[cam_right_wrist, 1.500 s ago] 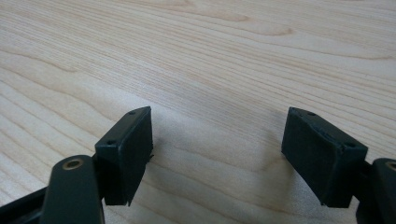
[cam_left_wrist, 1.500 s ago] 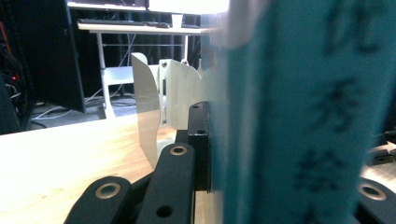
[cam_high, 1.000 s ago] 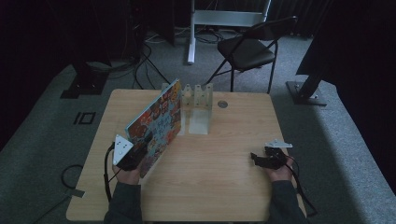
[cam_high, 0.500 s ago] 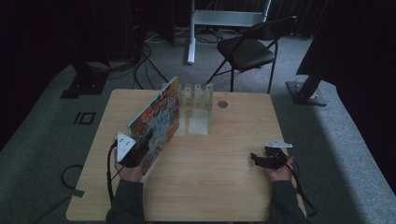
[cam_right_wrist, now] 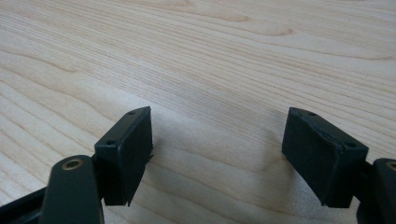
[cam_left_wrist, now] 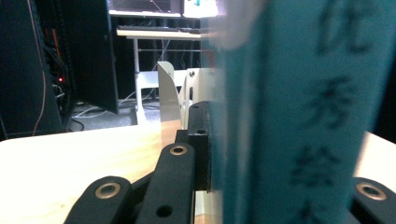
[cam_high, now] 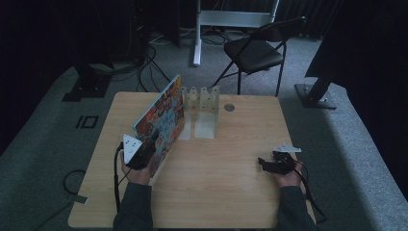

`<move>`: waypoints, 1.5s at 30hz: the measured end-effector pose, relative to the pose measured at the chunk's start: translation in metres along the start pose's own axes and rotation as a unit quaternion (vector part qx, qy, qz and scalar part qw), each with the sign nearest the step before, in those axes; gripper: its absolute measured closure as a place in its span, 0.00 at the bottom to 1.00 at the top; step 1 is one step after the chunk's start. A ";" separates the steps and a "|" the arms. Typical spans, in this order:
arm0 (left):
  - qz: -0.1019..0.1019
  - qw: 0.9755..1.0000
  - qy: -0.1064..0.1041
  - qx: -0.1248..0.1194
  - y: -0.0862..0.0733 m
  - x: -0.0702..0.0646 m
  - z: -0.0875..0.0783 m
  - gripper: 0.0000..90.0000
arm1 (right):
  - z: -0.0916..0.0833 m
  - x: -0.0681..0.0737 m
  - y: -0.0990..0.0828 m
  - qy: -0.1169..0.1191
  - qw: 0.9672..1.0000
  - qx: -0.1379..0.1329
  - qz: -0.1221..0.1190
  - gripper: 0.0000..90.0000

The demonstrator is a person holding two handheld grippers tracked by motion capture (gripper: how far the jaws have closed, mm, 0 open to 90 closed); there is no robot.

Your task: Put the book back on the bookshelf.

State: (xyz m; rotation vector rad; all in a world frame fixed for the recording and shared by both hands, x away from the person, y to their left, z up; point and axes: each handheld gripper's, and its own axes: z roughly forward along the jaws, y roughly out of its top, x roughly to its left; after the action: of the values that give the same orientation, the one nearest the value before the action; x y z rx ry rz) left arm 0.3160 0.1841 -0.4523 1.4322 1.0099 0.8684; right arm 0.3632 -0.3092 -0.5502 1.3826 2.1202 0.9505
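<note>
Left hand-held gripper point(cam_high: 144, 151) clamps one book point(cam_high: 161, 120); right hand-held gripper point(cam_high: 269, 163) gapes.

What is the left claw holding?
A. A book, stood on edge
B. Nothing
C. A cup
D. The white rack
A: the left claw is shut on the book, which stands on edge on the table, near the white rack; its blue spine sits between the jaws in the left gripper view.
</note>
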 end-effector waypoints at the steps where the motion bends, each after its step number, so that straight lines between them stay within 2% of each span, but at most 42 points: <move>1: 0.000 1.000 0.003 0.000 0.000 0.000 0.001 0.90 | 0.000 0.000 0.000 0.000 1.000 0.000 0.000 0.27; 16: 0.003 1.000 0.023 0.003 0.000 -0.004 0.015 0.90 | 0.000 0.000 0.000 0.000 1.000 0.000 0.000 0.27; 21: 0.011 1.000 0.028 0.005 0.001 -0.005 0.020 0.90 | 0.000 0.000 0.000 0.000 1.000 0.000 0.000 0.27; 31: 0.006 0.999 0.050 -0.001 0.000 -0.009 0.027 0.90 | 0.000 0.000 0.000 0.000 1.000 0.001 0.000 0.26; 45: 0.007 0.998 0.060 0.000 -0.001 -0.015 0.040 0.90 | 0.000 0.000 0.000 0.001 1.000 0.001 0.000 0.26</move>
State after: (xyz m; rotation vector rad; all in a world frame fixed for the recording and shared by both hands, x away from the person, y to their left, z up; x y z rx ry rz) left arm 0.3473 0.1552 -0.4568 1.4022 1.0901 0.9739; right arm 0.3637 -0.3091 -0.5503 1.3836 2.1227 0.9512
